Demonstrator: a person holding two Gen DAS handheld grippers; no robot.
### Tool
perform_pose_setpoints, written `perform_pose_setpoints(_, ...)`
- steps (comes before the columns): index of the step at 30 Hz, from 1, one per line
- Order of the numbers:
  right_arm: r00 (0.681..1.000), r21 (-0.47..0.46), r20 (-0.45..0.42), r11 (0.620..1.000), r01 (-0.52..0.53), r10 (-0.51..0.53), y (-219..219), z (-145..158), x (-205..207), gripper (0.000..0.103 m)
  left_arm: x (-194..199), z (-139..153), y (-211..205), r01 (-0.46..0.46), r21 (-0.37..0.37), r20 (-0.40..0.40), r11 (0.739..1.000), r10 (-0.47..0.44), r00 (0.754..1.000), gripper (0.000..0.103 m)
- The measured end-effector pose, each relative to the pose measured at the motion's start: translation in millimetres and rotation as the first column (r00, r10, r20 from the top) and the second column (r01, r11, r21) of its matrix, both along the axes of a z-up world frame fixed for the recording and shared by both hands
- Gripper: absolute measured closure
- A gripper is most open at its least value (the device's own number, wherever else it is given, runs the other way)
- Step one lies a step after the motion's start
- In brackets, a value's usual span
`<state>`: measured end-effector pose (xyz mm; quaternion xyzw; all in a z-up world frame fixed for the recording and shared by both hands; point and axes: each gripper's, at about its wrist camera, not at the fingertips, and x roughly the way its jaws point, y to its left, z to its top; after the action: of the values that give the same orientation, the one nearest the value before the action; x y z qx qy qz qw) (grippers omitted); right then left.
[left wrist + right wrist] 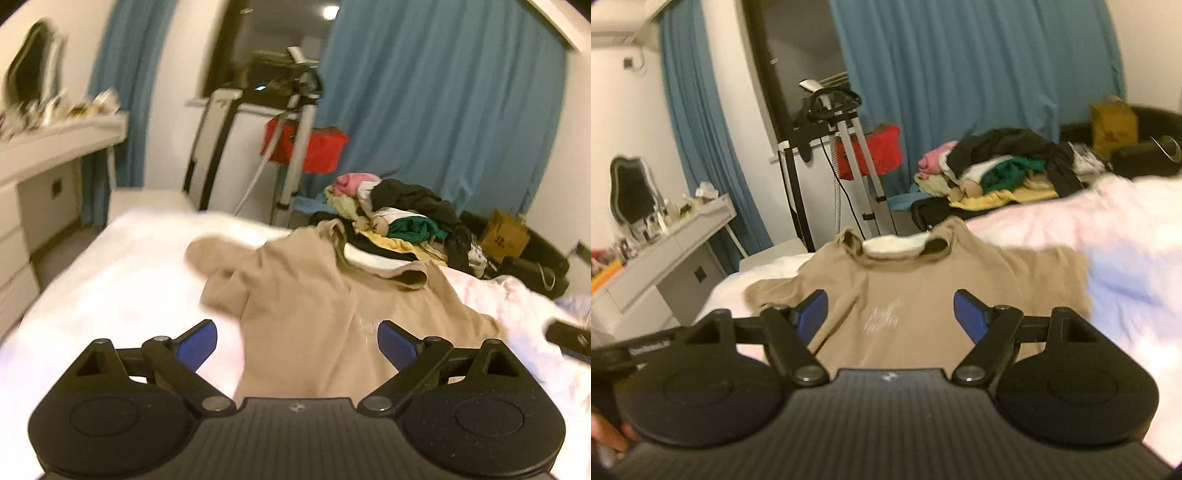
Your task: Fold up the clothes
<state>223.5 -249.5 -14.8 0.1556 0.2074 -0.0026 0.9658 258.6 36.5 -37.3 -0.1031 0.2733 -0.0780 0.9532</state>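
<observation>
My left tool and my right tool both stand wide, holding nothing. The beige shirt lies spread on the white bed, collar away from me, touching the pile of clothes behind it.

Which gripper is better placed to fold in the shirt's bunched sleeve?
Likely the left gripper: open, with the bunched sleeve just ahead on its side. The right gripper faces the shirt chest.

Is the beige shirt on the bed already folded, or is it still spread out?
Spread out, not folded: the beige shirt lies flat on the bed, collar, chest print and one sleeve visible.
</observation>
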Motion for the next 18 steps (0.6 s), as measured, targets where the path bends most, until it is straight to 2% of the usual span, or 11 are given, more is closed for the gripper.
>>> perform_pose_setpoints(4,1.0,0.075,-0.02,0.997,0.009,-0.007,3.0,9.2,-57.2,0.026,-33.1,2.8,33.5,-0.086,-0.148,-0.111,0.985,0.07,0.991,0.01)
perform_pose_setpoints(8,1.0,0.181,-0.005,0.984,-0.001,0.002,-7.1,3.6,-85.3,0.026,-42.8,2.9,66.9,-0.176,-0.312,-0.199,0.933,0.117,0.973,0.015)
perform_pose_setpoints(12,1.0,0.231,-0.012,0.973,0.024,-0.022,-21.1,-16.5,-89.1,0.025,-32.4,-6.0,84.6,-0.24,-0.393,-0.238,0.888,0.154,0.959,0.024)
perform_pose_setpoints(15,0.999,0.244,-0.027,0.969,0.037,-0.032,-30.3,-32.6,-82.5,0.024,-7.3,-23.6,86.1,-0.297,-0.447,-0.275,0.844,0.186,0.943,0.033)
perform_pose_setpoints(17,0.999,0.267,-0.039,0.963,0.039,-0.03,-34.8,-45.2,-75.5,0.024,15.0,-41.3,85.7,-0.33,-0.49,-0.297,0.806,0.202,0.933,0.048)
perform_pose_setpoints(18,0.999,0.281,-0.047,0.959,0.038,-0.026,-37.4,-52.3,-70.5,0.024,25.7,-49.9,85.4,-0.344,-0.508,-0.304,0.79,0.209,0.93,0.049)
